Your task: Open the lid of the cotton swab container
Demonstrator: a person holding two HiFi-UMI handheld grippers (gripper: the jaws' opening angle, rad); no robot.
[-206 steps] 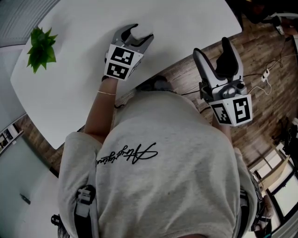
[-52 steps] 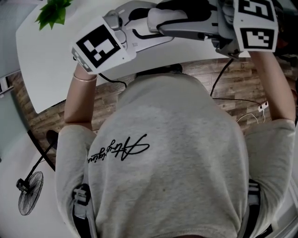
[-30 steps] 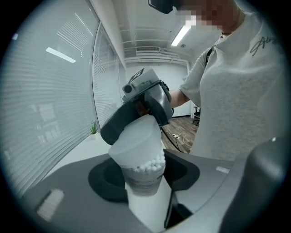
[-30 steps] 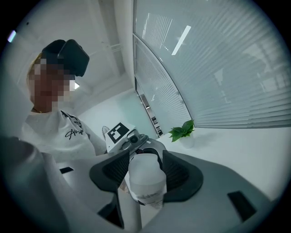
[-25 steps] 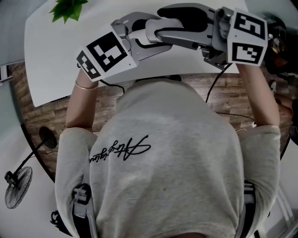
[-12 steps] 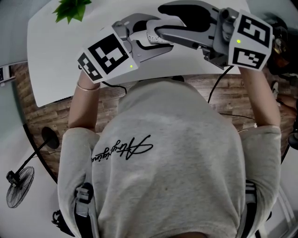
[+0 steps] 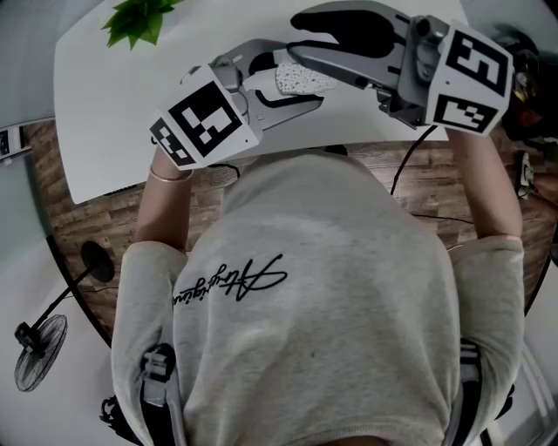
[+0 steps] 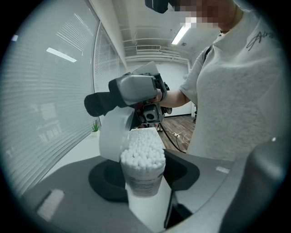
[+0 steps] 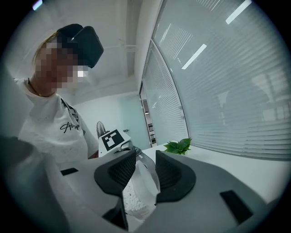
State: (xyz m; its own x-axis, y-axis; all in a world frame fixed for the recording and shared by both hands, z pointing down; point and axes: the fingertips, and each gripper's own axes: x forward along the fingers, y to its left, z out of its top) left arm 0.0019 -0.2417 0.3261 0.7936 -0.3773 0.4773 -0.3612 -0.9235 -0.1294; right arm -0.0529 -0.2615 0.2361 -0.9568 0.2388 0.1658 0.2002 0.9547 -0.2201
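White table (image 7: 113, 96) with a plant (image 7: 139, 17) at the upper left of the head view and wood floor (image 7: 87, 218) below its edge; both grippers meet above the near edge.
The left gripper (image 8: 144, 177) is clamped, jaws partway apart, round the upright cotton swab container (image 8: 143, 182), whose swabs (image 8: 142, 150) are bared at the top. The right gripper (image 9: 140, 175) is closing its jaws on the lid (image 9: 144, 182), which sits between its pads, touching both. In the left gripper view the lid stands tilted up at the container's left rim.
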